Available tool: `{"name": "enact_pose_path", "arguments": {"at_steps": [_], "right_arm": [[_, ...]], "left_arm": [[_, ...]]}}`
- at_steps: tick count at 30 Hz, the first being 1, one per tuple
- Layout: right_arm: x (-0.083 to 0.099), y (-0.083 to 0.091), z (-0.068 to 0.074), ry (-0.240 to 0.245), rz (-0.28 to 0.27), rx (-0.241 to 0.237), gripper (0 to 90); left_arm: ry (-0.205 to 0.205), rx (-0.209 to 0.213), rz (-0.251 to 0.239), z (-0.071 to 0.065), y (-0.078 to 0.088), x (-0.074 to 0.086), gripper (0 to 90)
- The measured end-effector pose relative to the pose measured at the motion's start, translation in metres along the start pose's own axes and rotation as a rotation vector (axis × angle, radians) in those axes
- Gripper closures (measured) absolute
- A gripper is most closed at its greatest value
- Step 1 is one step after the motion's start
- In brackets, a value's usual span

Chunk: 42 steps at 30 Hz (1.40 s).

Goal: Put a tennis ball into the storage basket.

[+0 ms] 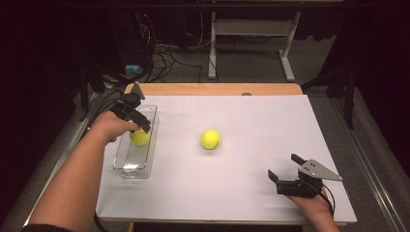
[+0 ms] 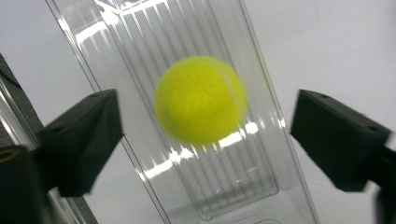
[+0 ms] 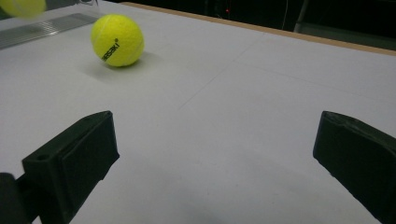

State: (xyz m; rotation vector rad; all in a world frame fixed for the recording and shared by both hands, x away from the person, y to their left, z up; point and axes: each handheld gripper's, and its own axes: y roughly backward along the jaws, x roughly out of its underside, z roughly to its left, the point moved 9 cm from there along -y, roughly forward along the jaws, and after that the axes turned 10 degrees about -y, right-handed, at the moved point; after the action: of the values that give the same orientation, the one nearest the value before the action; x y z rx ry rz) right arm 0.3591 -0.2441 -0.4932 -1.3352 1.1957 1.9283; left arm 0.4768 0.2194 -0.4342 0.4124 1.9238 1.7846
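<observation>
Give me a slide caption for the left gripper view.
Open left gripper above a ball in the clear tray.

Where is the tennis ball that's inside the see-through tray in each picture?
High view: the tennis ball in the tray sits at the left, in the clear plastic tray, just below the left claw.
Left gripper view: it is in the middle, blurred, above the tray's ribbed floor, between the open jaws.
Right gripper view: just a yellow sliver at the top left corner.
Shared landmark: the clear plastic tray.
</observation>
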Motion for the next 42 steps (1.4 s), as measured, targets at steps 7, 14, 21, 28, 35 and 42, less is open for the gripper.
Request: {"name": "enact_pose_path", "arguments": {"at_steps": [7,14,21,28,35,42], "right_arm": [[0.0,-0.001,0.0,-0.001,0.002,-0.001,0.0],[0.001,-0.002,0.002,0.007,0.01,-0.004,0.0],[-0.001,0.001,0.004,0.012,0.0,-0.007,0.0],[-0.002,0.001,0.006,0.012,-0.003,-0.011,0.0],[-0.001,0.0,0.006,0.011,-0.002,-0.01,0.0],[-0.001,0.0,0.007,0.014,-0.002,-0.01,0.0]], "left_arm": [[-0.043,-0.001,0.025,-0.013,0.002,0.002,0.7],[-0.092,-0.013,0.035,-0.035,0.0,0.0,0.6],[-0.168,-0.005,0.034,-0.068,-0.005,-0.006,0.7],[-0.218,0.015,0.03,-0.089,-0.009,-0.01,0.7],[-0.253,0.036,0.026,-0.104,-0.014,-0.01,0.7],[-0.282,0.059,0.019,-0.124,-0.015,-0.012,0.7]]}}
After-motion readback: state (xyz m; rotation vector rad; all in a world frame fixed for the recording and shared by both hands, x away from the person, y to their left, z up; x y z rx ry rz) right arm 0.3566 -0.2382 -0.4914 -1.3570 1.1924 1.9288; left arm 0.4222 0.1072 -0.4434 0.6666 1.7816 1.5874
